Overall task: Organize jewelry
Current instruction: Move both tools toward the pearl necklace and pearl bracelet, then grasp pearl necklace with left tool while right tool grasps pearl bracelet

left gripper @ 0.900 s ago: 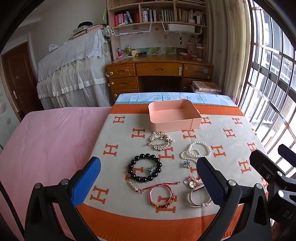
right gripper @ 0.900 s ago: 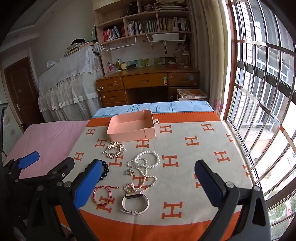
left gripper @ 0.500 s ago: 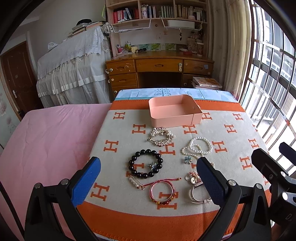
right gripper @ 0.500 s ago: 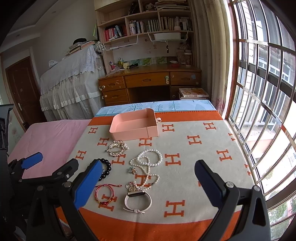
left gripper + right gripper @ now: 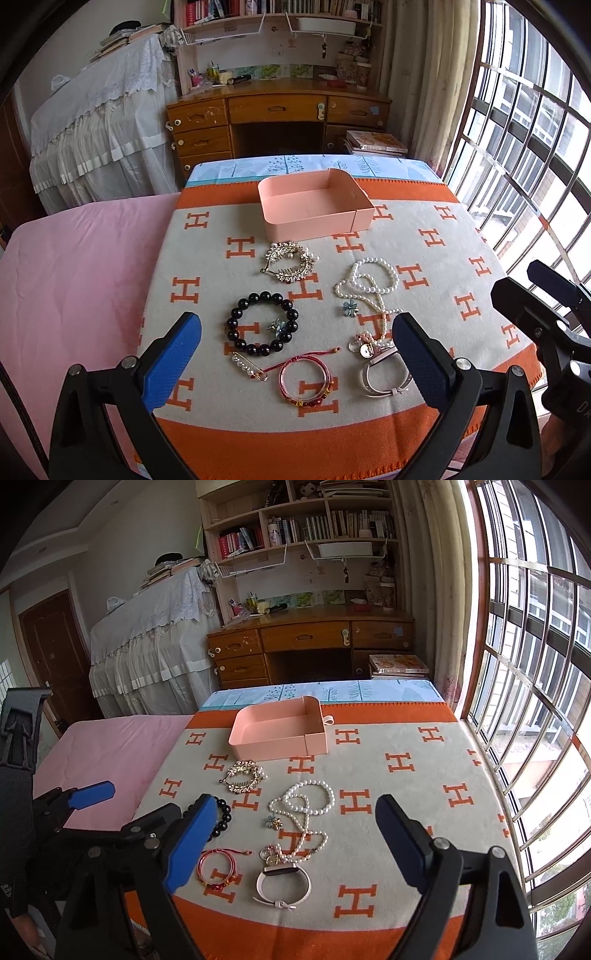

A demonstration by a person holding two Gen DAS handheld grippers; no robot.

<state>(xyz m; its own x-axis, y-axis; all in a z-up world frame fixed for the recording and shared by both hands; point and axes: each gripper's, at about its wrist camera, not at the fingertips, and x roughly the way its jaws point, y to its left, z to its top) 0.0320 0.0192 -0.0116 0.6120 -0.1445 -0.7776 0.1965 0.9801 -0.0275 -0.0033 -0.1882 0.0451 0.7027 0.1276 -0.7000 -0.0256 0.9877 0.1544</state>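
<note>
A: Both views have tipped down since a moment ago; the jewelry sits higher in frame.

B: So the approach begins. The left gripper point(image 5: 295, 354) and right gripper point(image 5: 291, 842) have jaws wide, holding nothing.

A: The pink tray point(image 5: 314, 218), upper centre, seems empty; the black bead bracelet point(image 5: 262, 321) lies mid-frame.

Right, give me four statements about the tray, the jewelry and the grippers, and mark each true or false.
1. The pink tray is empty. True.
2. The black bead bracelet lies inside the tray. False: it lies on the blanket, nearer than the tray.
3. Both the left gripper and right gripper are open, holding nothing. True.
4. The pearl necklace hangs from the right gripper. False: it lies on the blanket.
</note>
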